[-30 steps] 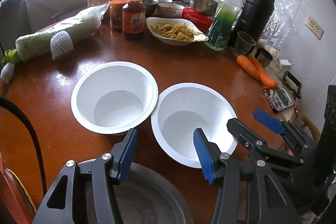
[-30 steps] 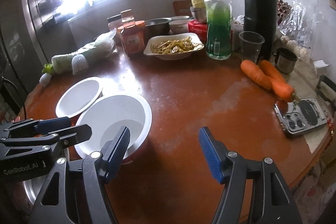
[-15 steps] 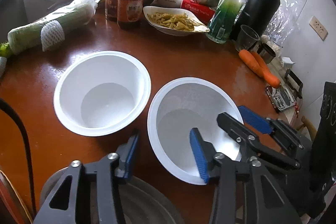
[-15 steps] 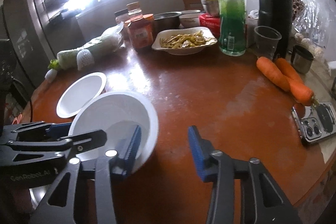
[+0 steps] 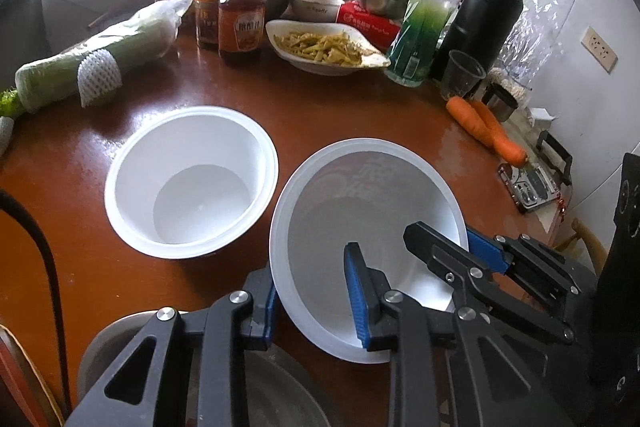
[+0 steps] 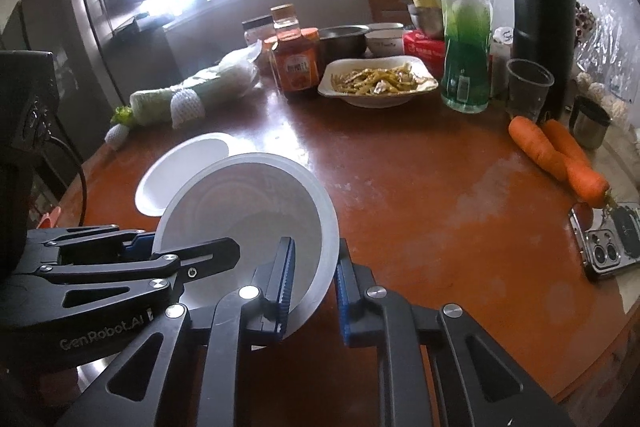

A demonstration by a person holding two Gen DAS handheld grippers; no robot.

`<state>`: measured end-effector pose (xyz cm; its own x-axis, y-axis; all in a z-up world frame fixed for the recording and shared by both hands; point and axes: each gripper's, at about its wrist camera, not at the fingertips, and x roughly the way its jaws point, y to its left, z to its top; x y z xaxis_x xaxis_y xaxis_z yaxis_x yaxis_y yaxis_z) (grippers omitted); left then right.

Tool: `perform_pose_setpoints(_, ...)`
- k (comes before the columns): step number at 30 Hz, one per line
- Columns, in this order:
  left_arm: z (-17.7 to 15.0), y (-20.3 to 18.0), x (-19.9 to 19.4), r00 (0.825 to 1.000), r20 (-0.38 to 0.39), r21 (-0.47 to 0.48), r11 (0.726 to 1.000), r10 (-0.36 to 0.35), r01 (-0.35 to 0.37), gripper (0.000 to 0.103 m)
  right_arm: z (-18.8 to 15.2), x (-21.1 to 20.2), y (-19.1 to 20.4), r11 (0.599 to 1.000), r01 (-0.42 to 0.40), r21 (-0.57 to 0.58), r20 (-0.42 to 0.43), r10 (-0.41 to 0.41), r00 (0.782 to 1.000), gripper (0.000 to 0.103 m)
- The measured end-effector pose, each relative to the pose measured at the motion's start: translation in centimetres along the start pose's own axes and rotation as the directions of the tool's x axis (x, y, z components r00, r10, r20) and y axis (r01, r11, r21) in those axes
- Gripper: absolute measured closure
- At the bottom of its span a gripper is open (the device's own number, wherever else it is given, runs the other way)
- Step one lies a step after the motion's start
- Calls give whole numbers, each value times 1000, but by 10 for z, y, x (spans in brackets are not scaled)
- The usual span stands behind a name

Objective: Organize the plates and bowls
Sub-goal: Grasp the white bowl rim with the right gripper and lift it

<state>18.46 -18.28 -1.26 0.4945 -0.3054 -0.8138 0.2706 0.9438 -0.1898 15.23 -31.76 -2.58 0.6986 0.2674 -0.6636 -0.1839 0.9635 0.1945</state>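
Left gripper (image 5: 312,301): jaws, spread a second ago, now pinch the near bowl (image 5: 372,203) at its rim.
Right gripper (image 6: 314,279): likewise pinched on that bowl's opposite rim.
Bowl: now tilted.

The tabletop (image 5: 352,115) is glossy reddish brown. On it, both bowls are plain white: the near bowl (image 5: 360,211), faintly grey inside, and the second bowl (image 5: 192,183) at its nine o'clock. Each black tool, left (image 5: 312,303) and right (image 6: 312,279), has blue ribbed pads. At twelve o'clock a white dish (image 5: 324,47) carries yellowish strips. At one o'clock stand a clear bottle (image 5: 424,31) of green liquid and a matte black flask (image 5: 484,15). Two carrots (image 5: 484,127) at two o'clock are bright orange. The sauce bottle (image 5: 242,23) at eleven o'clock is amber with an orange label, and the wrapped vegetable (image 5: 100,63) at ten o'clock is pale green with white netting.
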Motion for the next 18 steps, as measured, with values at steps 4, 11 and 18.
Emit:
perform_pose_setpoints(4, -1, 1, -13, 1000, 24, 2, 1000, 0, 0, 74, 3, -10, 6, 1000, 1, -10, 19, -1, 1000, 84)
perform_pose_setpoints(11, -5, 6, -39, 997, 76, 1, 1000, 20, -20, 74, 7, -27, 23, 999, -13, -31, 55, 14, 998, 84)
perform_pose_setpoints(18, -13, 16, -66, 992, 119, -16, 999, 37, -36, 74, 7, -43, 46, 997, -33, -67, 90, 39, 995, 84)
